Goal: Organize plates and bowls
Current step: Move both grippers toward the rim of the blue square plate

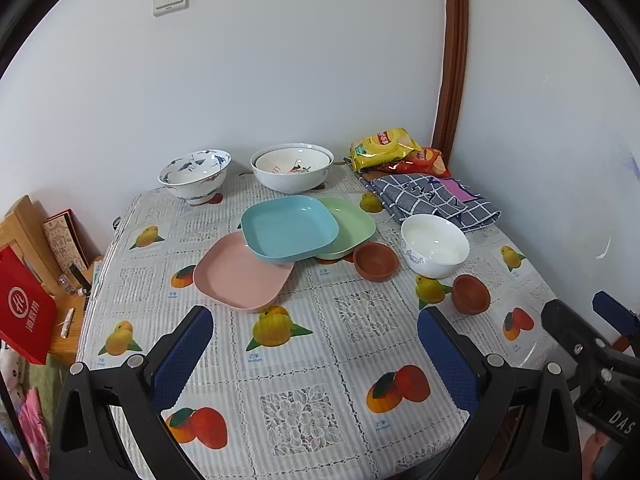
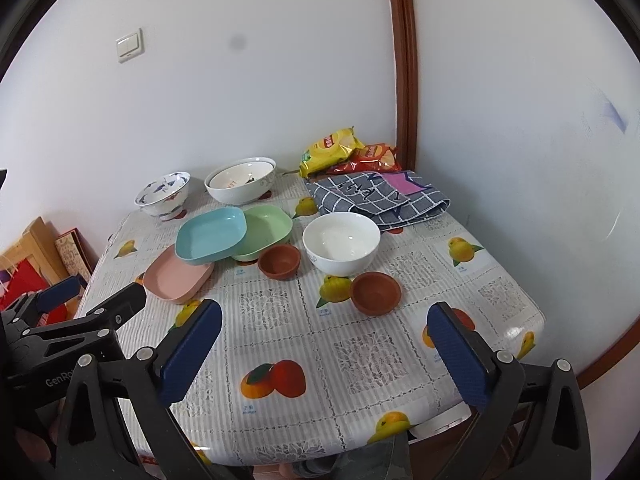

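On the table (image 1: 320, 360): unsorted plates (image 1: 290, 232); bowls (image 1: 435, 245)

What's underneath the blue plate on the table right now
The blue plate rests across two others: the pink plate under its near-left edge and the green plate under its far-right side. How much of each is overlapped, and whether any tablecloth lies bare between them, is hidden.
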A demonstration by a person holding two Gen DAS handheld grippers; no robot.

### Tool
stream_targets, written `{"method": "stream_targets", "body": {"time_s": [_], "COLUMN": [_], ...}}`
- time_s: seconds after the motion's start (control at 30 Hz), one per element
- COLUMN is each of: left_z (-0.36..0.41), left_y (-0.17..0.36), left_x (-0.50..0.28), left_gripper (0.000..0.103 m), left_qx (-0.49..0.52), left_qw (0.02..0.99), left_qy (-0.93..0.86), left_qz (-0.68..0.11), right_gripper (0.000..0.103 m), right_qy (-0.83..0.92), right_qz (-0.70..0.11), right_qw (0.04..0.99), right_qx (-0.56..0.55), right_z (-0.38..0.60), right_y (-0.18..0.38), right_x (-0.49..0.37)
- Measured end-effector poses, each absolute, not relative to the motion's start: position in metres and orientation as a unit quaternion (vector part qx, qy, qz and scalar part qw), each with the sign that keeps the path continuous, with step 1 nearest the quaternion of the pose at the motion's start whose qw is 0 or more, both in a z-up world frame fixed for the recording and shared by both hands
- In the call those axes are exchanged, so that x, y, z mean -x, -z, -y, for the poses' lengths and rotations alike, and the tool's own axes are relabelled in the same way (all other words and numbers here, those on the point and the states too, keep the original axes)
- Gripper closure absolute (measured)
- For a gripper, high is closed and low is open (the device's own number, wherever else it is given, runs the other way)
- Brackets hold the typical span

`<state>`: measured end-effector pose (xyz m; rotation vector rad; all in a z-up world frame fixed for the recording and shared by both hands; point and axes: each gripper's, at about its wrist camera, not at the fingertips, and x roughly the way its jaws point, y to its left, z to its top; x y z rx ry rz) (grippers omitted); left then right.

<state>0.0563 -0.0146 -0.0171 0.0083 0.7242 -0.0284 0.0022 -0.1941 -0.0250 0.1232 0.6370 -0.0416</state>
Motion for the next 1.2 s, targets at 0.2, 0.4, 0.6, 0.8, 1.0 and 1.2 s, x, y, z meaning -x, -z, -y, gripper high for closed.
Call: {"method": "stream_targets", "body": {"time_s": [0.2, 0.4, 0.6, 0.8, 1.0, 1.2], "left_z": [0.008, -0.007, -0.028, -0.046, -0.063, -0.077], "left_y": [0.026, 0.034, 0.045, 0.068, 0.082, 0.100], "left_x": [-0.083, -0.112, -0.144, -0.184, -0.223, -0.261], "left_gripper": [0.002, 0.007, 0.010, 0.016, 0.017, 0.033], "left_qx": [-0.001, 0.007, 0.034, 0.050, 0.040, 0.053], "left_qw": [0.927, 0.921, 0.913, 0.901, 0.896, 0.891], "left_qy": [0.011, 0.014, 0.004, -0.010, -0.026, -0.026], "left_qz": [-0.374, -0.390, -0.406, -0.432, -0.441, -0.450], "right_gripper": [0.005, 0.010, 0.016, 0.027, 0.034, 0.046], "right_qy": [0.012, 0.003, -0.020, -0.043, -0.059, -0.075], "right_qz": [-0.329, -0.344, -0.366, -0.389, -0.393, -0.412], "right_qw": [0.942, 0.937, 0.929, 0.919, 0.917, 0.908], "right_qx": [-0.066, -0.067, -0.057, -0.050, -0.025, -0.011], "right_z": [0.195, 0.189, 0.174, 0.158, 0.137, 0.116], "right_y": [0.030, 0.034, 0.042, 0.060, 0.074, 0.094], "right_x": [-0.031, -0.065, -0.107, -0.156, -0.203, -0.245]}}
